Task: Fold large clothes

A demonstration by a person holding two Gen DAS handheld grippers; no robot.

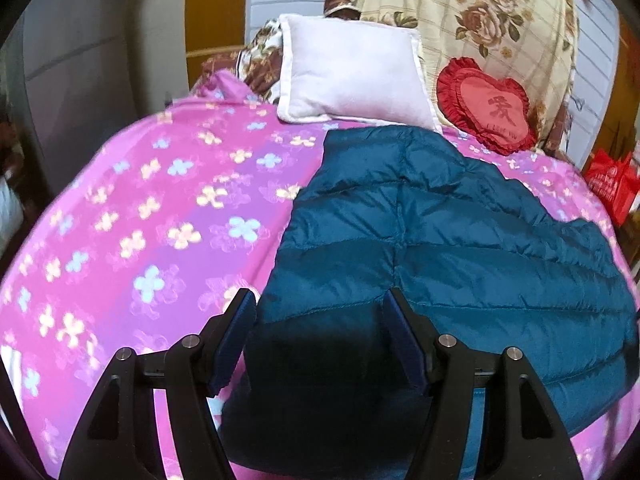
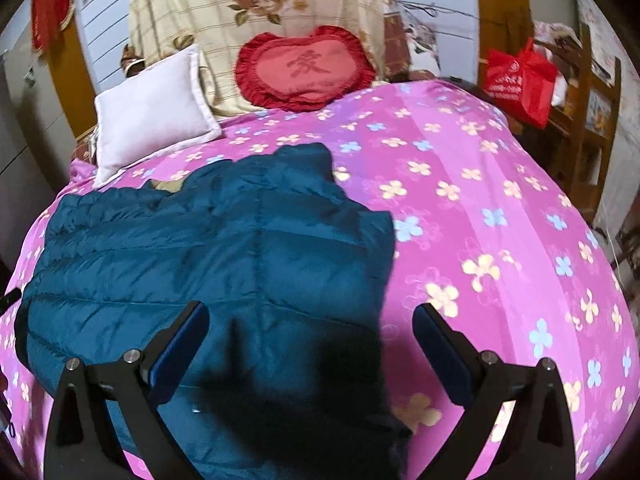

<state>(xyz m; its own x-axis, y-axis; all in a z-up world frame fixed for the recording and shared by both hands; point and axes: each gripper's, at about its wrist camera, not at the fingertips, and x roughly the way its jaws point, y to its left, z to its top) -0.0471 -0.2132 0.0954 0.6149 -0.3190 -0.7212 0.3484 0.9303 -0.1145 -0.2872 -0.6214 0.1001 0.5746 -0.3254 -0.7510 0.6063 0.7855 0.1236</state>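
A teal quilted down jacket (image 1: 440, 232) lies spread flat on a pink flowered bedspread (image 1: 140, 200). It also shows in the right wrist view (image 2: 208, 248). My left gripper (image 1: 320, 312) is open and hovers over the jacket's near left edge, with nothing between its fingers. My right gripper (image 2: 312, 324) is open wide over the jacket's near right edge, with the left finger over the jacket and the right finger over the bedspread (image 2: 500, 240). Neither gripper holds the fabric.
A white pillow (image 1: 352, 76) and a red heart cushion (image 1: 486, 106) lie at the head of the bed against a floral cloth (image 1: 480, 12). A red bag (image 2: 520, 80) stands on wooden furniture to the right of the bed.
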